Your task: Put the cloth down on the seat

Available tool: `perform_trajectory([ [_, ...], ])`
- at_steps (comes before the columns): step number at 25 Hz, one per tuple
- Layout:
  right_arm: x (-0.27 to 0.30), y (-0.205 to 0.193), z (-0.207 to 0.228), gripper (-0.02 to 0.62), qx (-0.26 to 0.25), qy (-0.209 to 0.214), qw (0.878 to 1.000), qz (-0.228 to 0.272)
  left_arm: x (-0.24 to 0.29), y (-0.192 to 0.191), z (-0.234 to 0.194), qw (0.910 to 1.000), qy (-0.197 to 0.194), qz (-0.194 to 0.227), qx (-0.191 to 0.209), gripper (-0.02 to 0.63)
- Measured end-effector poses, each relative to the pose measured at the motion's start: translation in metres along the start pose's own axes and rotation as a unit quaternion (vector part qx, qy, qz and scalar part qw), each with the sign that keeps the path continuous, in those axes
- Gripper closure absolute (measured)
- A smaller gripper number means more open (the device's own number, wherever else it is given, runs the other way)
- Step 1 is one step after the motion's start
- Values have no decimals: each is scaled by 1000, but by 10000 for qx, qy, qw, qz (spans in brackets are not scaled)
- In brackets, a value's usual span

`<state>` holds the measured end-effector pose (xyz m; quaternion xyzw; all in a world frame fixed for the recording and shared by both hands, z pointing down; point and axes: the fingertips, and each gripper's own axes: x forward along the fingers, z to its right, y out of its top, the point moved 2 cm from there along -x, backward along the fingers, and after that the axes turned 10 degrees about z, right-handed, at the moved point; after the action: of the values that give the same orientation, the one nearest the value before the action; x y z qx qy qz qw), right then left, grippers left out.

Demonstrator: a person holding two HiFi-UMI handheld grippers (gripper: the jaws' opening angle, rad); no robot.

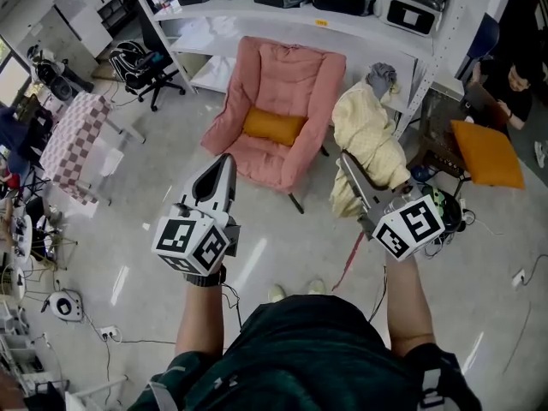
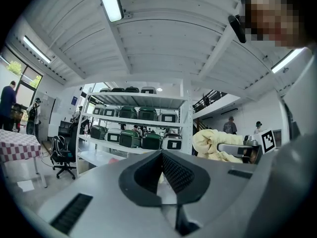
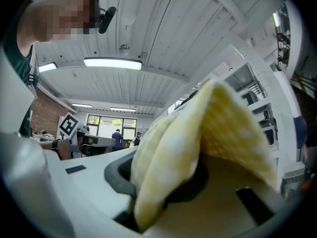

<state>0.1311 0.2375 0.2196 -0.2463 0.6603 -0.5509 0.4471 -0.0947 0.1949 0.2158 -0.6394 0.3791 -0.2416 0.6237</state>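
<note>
Shelf rack (image 1: 257, 14): one, white metal, carrying hard cases in green and white
Seat (image 1: 287, 80): one pink padded armchair, soft and quilted, facing the person
Cloth (image 1: 368, 135): one, pale yellow, soft and crumpled; held in the air just right of the seat, not on it; long axis runs up and down the head view
Cushions: two, orange, plump; one (image 1: 274, 127) lies on the seat, the other (image 1: 488, 154) well off to the right
Right gripper (image 1: 347, 163): jaws clamped on a bunched fold of the cloth
Left gripper (image 1: 225, 163): jaws together, nothing between them
</note>
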Motion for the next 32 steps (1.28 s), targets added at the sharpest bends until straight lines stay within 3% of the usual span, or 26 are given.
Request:
perform_trajectory([
  [10,-11,-15,51,503,146,65,9999,-5,37,-19,19,9999,127,-50,77,601],
  [17,-9,-19,47,503,184,41,9998,-68,30,-18,9,9997,220,-17,63,601],
  [25,47,-53,67,503,173,59,9994,-282,75,-34,-41,9998,210,12,-26,601],
  [32,127,-91,88,503,156,52,9986,-501,131,-52,-113,9998,138,-3,-128,601],
])
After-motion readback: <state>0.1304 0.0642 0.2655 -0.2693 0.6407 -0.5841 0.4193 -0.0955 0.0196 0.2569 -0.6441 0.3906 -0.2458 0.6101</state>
